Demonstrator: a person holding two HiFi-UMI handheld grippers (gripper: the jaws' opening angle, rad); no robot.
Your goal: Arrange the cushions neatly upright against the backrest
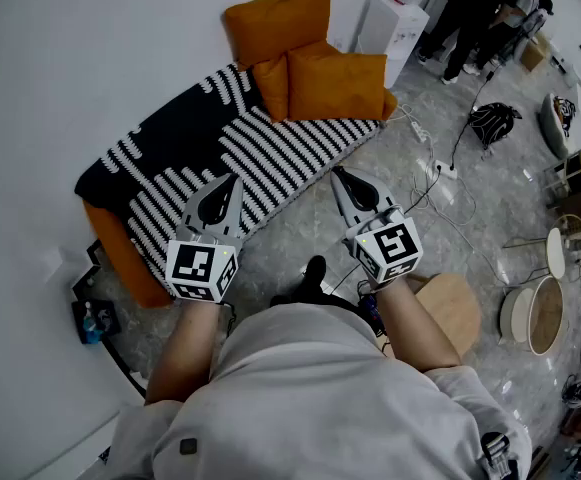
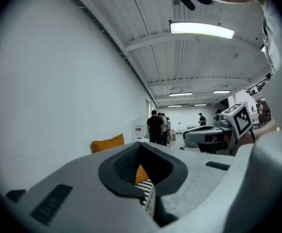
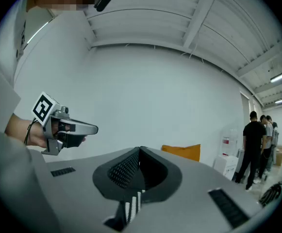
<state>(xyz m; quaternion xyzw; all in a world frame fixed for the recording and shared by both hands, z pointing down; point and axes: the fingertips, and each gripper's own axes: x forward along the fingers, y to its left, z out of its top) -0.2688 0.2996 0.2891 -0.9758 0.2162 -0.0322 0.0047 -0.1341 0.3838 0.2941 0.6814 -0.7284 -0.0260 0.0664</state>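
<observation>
Striped black-and-white sofa runs diagonally through mid-frame. All three orange cushions are bunched at its upper-right end. Only the back cushion looks upright, so I'd say the arranging is basically all still to do. My left gripper and right gripper are both clenched on nothing, hovering at the sofa's near edge.

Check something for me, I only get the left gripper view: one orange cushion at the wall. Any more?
Observer: Yes. The head view shows that tall cushion upright at the wall, plus a small cushion and a wide cushion in front of it on the seat.
Operator: Where on the sofa?
Observer: All three are bunched at the far end of the striped sofa.
Operator: Right gripper holding anything?
Observer: No. The right gripper is shut with nothing between its jaws.
</observation>
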